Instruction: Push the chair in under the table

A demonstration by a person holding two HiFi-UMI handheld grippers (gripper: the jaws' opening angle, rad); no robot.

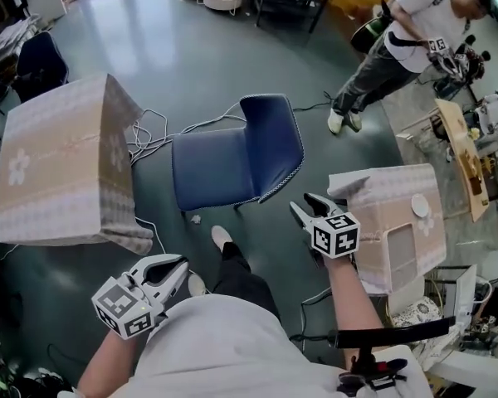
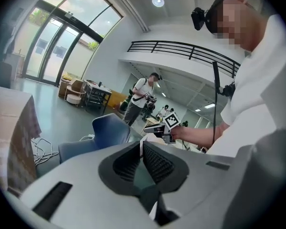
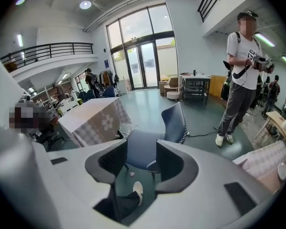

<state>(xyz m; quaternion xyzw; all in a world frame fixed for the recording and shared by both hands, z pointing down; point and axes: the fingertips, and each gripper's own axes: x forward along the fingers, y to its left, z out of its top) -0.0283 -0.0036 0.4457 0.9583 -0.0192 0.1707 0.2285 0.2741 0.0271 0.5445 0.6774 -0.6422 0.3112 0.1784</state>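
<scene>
head view: chair (image 1: pixel 224 168) out on floor (image 1: pixel 191 48), seat toward left desk (image 1: pixel 50 164), not under it | left gripper view: left gripper (image 2: pixel 141 146) jaws together, empty | right gripper view: right gripper (image 3: pixel 141 147) jaws apart, empty | step: likely approach; next: push chair's back toward desk

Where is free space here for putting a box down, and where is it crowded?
The left table has a bare top. The floor beyond the chair is wide open up to the standing person. Crowded: cables lie between left table and chair; the right table carries a white disc.
</scene>
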